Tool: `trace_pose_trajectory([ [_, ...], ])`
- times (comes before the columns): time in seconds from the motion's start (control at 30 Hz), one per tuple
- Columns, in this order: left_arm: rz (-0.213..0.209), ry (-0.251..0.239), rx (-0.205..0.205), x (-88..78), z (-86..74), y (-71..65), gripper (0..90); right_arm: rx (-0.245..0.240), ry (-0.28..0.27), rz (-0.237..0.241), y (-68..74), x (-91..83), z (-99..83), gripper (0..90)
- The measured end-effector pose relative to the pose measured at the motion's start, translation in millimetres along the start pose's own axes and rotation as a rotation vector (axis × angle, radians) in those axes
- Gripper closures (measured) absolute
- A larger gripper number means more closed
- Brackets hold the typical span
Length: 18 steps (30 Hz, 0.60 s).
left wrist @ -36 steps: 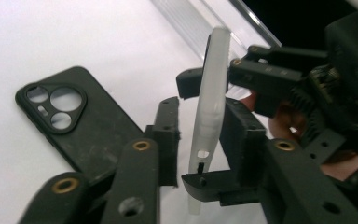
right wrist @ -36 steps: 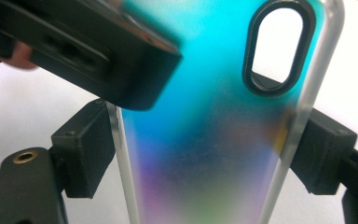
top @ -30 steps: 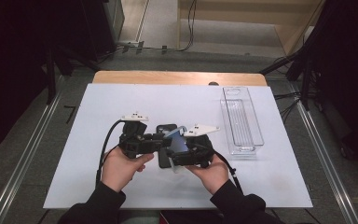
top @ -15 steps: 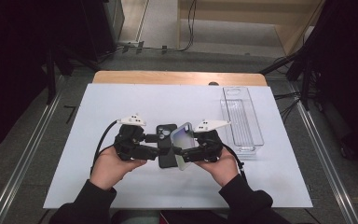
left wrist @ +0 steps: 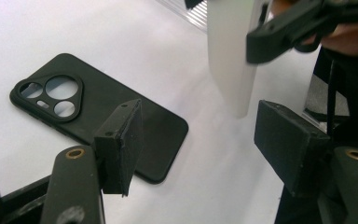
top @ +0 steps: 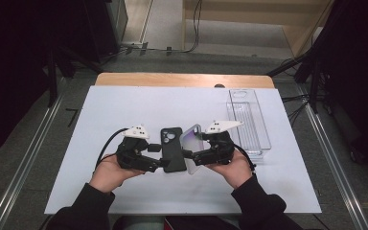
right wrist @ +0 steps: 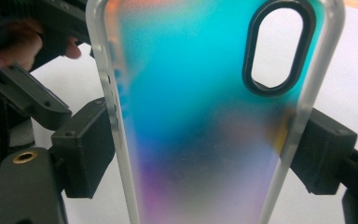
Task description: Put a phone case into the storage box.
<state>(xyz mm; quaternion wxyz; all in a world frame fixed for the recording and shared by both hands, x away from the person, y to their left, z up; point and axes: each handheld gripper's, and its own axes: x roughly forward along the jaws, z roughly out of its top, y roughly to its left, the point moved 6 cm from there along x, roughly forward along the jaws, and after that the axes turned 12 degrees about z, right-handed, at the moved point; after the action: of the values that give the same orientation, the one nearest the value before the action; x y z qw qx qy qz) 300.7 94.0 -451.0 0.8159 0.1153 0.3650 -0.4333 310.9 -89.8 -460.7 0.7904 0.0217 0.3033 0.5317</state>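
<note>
Now the black case (top: 172, 148) lies flat on the white mat (top: 124, 108), free of both grippers. A second ago it sat up between the two hands, pressed together with the clear case (top: 193, 143); half a second ago the hands had already drawn apart, and since then the black one has settled onto the mat. The left gripper (left wrist: 200, 135) has just been opening its jaws, and they now stand apart with nothing between them: the black case (left wrist: 102, 112) rests on the mat below and just behind the left pad, while the clear case's edge (left wrist: 228, 56) hangs above the gap. The right gripper (right wrist: 200, 154) is clamped on the clear case (right wrist: 200, 116), one pad on each long edge, as it was in both earlier frames; the case stands tilted just right of the black one. A clear tray (top: 249, 120) lies beyond the right hand (top: 235, 167), unmoved.
</note>
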Motion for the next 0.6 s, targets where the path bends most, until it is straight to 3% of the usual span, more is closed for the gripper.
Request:
trace_pose_trajectory([
  [0.17,0.028,0.011,0.045,4.5,-14.2,4.4,33.3,0.000,-0.001,-0.005,-2.3,-6.8,1.9,15.9],
  [0.37,0.016,0.009,0.019,8.7,-24.2,7.0,33.3,0.004,0.004,0.003,-3.3,-10.7,1.4,15.9],
  [0.5,0.040,0.036,0.014,9.5,-33.0,10.7,33.3,0.001,0.011,0.003,-4.1,-11.4,1.5,15.9],
  [0.6,0.035,0.039,0.008,8.5,-39.4,11.9,33.3,0.000,0.026,0.000,-6.2,-12.7,0.4,15.9],
])
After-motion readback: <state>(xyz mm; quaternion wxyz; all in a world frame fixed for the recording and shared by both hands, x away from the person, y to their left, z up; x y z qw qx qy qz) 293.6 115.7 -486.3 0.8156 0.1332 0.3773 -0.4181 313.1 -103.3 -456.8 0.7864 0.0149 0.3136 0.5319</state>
